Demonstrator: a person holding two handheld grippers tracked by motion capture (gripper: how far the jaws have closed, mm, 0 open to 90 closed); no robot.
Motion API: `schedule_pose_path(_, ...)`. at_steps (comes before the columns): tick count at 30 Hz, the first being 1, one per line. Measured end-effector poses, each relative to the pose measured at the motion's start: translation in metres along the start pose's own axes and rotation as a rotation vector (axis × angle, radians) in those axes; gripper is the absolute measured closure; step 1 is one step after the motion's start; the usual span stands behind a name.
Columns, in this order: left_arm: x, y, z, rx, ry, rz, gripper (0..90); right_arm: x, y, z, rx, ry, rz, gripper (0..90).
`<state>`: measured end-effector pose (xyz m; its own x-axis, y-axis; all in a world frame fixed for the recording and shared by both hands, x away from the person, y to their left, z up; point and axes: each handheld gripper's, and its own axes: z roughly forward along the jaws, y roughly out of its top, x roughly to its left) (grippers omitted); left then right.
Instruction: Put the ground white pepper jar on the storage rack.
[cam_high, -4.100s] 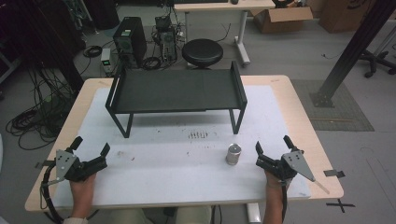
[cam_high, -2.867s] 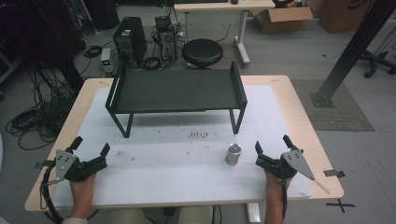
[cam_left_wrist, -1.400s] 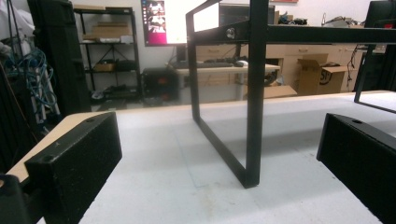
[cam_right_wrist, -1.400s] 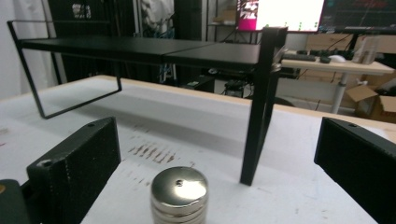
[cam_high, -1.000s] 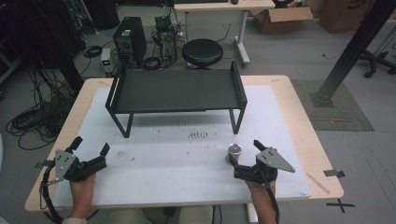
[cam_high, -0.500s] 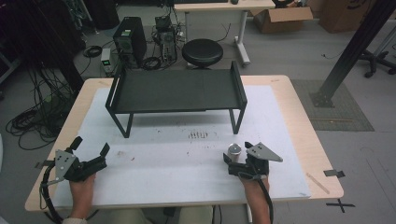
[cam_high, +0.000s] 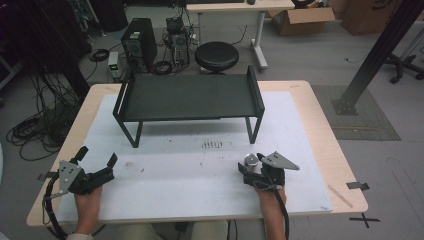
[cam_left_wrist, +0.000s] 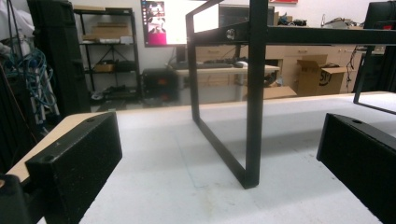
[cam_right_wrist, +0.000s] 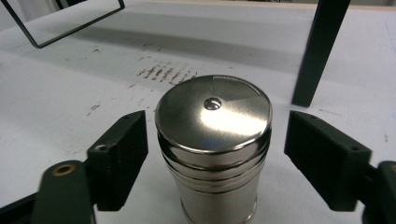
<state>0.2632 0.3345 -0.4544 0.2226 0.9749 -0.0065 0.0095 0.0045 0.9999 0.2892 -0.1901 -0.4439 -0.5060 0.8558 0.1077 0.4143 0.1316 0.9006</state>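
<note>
**Metal canister framed for a grasp**

A steel canister (cam_right_wrist: 214, 149) was seen upright on the white table (cam_high: 175, 200), at about four o'clock from the table's middle. The right gripper (cam_high: 253, 172) had been brought around it; its jaws had just been closing, half narrowed, one pad on each side, with slim gaps left and no contact yet made. For a sound grip, the pads would best be kept level, centred on the ribbed body below the lid, and closed evenly so nothing tips. The left gripper (cam_high: 95, 165) was rested at eight o'clock, jaws wide and empty. The canister's lid was shut, so its contents could not be told. A black rack (cam_high: 190, 95) stood bare at twelve o'clock.
</note>
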Motion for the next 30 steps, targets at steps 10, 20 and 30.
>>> schedule_pose_path(10, 0.0000, 0.0000, 0.0000, 0.000, 0.000, -0.001, 0.4, -0.0002, -0.0007, 0.0024, 0.005, 0.020, 0.007, 37.0)
schedule_pose_path(20, 0.0000, 0.0000, 0.0000, 0.000, -0.001, 0.000, 0.4, -0.0003, 0.0005, 0.0005, -0.004, 0.020, 0.011, 47.3)
schedule_pose_path(30, -0.0001, 0.0000, 0.0001, 0.000, -0.001, 0.000, 0.4, -0.0024, 0.0012, -0.0014, -0.014, 0.033, 0.037, 48.5)
